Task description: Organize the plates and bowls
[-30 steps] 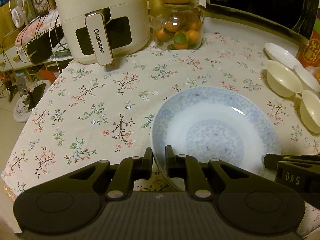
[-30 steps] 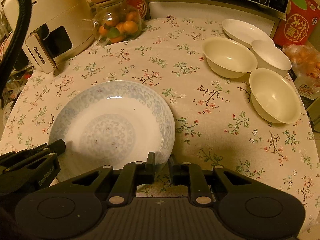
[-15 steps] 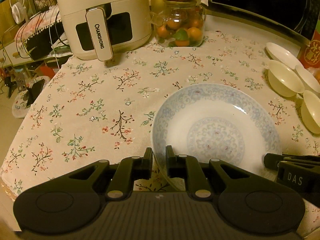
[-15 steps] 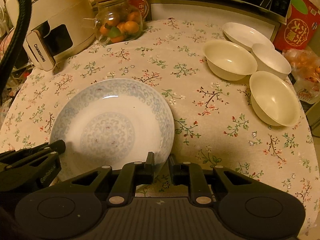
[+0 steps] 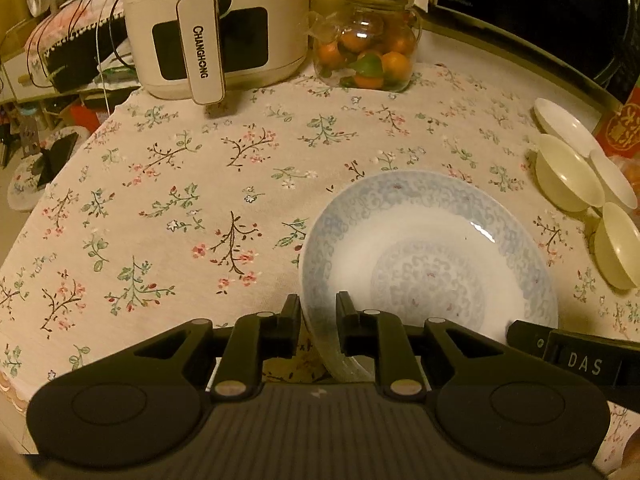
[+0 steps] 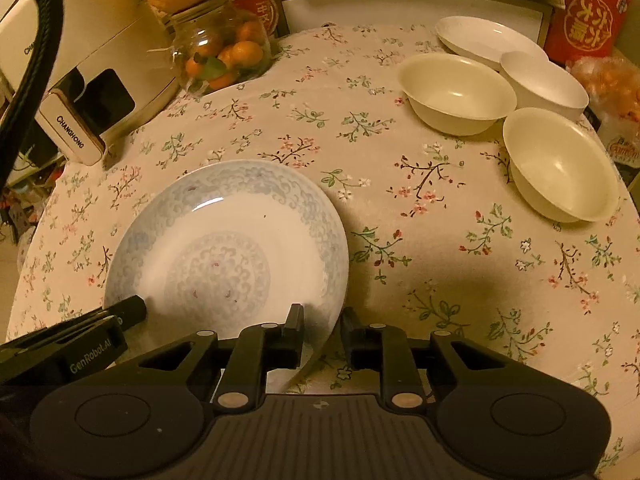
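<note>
Both grippers' fingers (image 5: pixel 290 320) easing off plate (image 5: pixel 428 248), seemingly

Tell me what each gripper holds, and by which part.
Nothing gripped now: left gripper and right gripper have just been opening, the near rim of the patterned plate between each one's jaws, pads apparently off it.

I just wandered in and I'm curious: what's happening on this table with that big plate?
A person is working two hand-held grippers on a blue-patterned plate lying on the flowered tablecloth. The left gripper and right gripper each straddle the plate's near rim, and their jaws have just been opening, so the pads look slack against the rim. Three bowls, the nearest among them, and a white plate sit at the far right.
</note>
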`<action>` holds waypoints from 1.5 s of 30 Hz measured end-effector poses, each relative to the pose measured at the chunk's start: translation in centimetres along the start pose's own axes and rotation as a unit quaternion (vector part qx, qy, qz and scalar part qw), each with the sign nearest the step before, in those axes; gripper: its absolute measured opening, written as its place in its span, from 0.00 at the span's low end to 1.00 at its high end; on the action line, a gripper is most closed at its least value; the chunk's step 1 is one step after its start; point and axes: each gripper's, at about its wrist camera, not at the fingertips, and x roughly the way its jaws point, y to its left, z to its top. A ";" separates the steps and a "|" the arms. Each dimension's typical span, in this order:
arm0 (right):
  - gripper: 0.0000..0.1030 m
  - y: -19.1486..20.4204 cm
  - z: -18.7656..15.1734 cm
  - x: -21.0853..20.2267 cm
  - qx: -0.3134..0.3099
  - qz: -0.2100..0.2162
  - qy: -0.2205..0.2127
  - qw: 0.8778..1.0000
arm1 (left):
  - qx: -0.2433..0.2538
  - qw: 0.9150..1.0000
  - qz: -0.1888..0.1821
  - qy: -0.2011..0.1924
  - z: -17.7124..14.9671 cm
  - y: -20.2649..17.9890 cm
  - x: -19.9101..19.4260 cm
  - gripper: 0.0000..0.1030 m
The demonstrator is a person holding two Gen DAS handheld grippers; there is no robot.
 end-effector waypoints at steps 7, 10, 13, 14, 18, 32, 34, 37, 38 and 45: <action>0.21 -0.1 0.1 0.2 0.014 0.007 -0.002 1.000 | -0.003 1.000 0.003 -0.004 0.2 0.0 0.3 0.16; 0.22 0.0 0.3 0.4 0.014 0.010 -0.005 1.000 | -0.009 1.000 0.003 -0.004 0.5 0.2 0.5 0.16; 0.24 0.4 0.4 0.6 0.009 0.012 -0.007 1.000 | -0.010 1.000 0.006 -0.006 0.8 0.4 0.7 0.16; 0.25 0.5 0.5 0.7 0.007 0.013 -0.008 1.000 | -0.012 1.000 0.006 -0.007 0.9 0.5 0.8 0.16; 0.25 0.6 0.7 1.0 0.008 0.020 -0.008 1.000 | -0.020 1.000 0.000 -0.004 1.0 0.8 0.9 0.16; 0.25 -2.5 2.2 -0.9 0.047 0.034 -0.005 0.998 | -0.063 0.998 0.010 -0.007 2.9 1.9 -0.6 0.41; 0.26 -3.2 2.7 -1.9 0.042 0.032 -0.014 0.999 | -0.060 0.998 0.005 -0.016 3.6 1.2 -1.1 0.44; 0.40 -4.6 3.7 -3.5 0.034 0.026 -0.033 0.999 | -0.052 0.998 -0.012 -0.030 4.6 -0.3 -1.7 0.53; 0.41 -5.2 4.0 -4.0 0.037 0.027 -0.038 0.998 | -0.047 0.998 -0.017 -0.034 5.0 -0.9 -1.9 0.55; 0.54 -12.0 7.8 -7.1 0.106 0.028 -0.070 0.992 | -0.003 0.997 -0.063 -0.041 7.1 -6.2 -1.3 0.62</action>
